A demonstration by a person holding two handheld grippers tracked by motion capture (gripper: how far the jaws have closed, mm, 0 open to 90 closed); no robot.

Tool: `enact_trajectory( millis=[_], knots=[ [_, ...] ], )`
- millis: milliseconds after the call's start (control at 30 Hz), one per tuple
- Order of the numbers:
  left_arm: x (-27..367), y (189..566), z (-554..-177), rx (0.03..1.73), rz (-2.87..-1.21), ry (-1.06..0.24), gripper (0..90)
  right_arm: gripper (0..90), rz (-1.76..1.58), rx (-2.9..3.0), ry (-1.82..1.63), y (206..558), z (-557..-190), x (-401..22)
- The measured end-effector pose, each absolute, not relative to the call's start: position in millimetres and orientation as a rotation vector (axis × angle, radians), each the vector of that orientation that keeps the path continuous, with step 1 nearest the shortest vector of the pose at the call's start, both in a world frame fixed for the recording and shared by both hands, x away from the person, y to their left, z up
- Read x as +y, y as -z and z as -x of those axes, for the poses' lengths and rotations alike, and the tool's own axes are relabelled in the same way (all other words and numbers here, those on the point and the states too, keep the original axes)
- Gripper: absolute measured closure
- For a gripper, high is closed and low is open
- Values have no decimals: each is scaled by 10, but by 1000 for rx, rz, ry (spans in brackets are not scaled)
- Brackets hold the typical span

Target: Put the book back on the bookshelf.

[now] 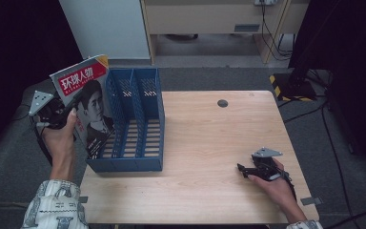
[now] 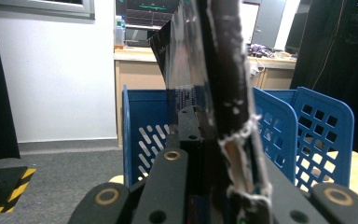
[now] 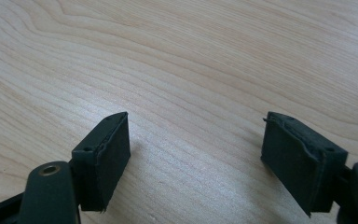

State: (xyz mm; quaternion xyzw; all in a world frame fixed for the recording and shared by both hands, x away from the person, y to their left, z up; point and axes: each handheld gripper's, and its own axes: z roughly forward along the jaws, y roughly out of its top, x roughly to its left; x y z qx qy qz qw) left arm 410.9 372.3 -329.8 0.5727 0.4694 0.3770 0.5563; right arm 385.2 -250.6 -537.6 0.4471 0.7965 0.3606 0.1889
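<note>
**Left gripper holding magazine at file rack; right gripper idle on tabletop**

In the high view, the left gripper [image 1: 71,112] is held off the left edge of the tabletop [image 1: 205,143], above the grey floor. Its jaws are pinched on a magazine [image 1: 88,102], which has a red title band with white characters and a portrait on its cover. The magazine is tilted, with its top leaning left and away from the table; its lower part lies against the outer left wall of the blue file rack [image 1: 133,121]. In the left gripper view, the magazine [image 2: 214,93] appears edge-on between the jaws, with a worn, whitened edge, and the perforated blue dividers of the rack [image 2: 307,135] stand just behind it.

The file rack stands at the left edge of the tabletop, reaching the far-left corner. Two dividers split it into three compartments, its base is slatted, and all three compartments are vacant.

A small dark round mark [image 1: 222,103] lies near the far edge, right of centre.

The right gripper [image 1: 248,171] rests near the near-right corner of the tabletop, held by the person's right hand [image 1: 276,186]. In the right gripper view, the right gripper [image 3: 196,158] has its jaws spread wide over bare wood, with nothing between them.
</note>
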Motion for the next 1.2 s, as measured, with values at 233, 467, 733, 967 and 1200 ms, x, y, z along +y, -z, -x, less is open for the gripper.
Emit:
enact_trajectory(
  millis=[233,467,733,967,1200],
  knots=[
    [3723,3317,-4106,1112,-1344,-893,865,237,-1262,2240,-1015,5374,-3851,-2511],
    [3713,3362,-4099,1115,-1345,-891,865,237,-1262,2240,-1016,5375,-3851,-2512],
    [3733,3449,-4071,1124,-1337,-885,866,237,-1262,2240,-1014,5374,-3850,-2513],
    [3752,3546,-4034,1136,-1330,-875,865,237,-1263,2239,-1014,5374,-3851,-2515],
    [3735,3575,-4001,1144,-1334,-874,865,237,-1262,2240,-1014,5374,-3851,-2515]
  ],
)
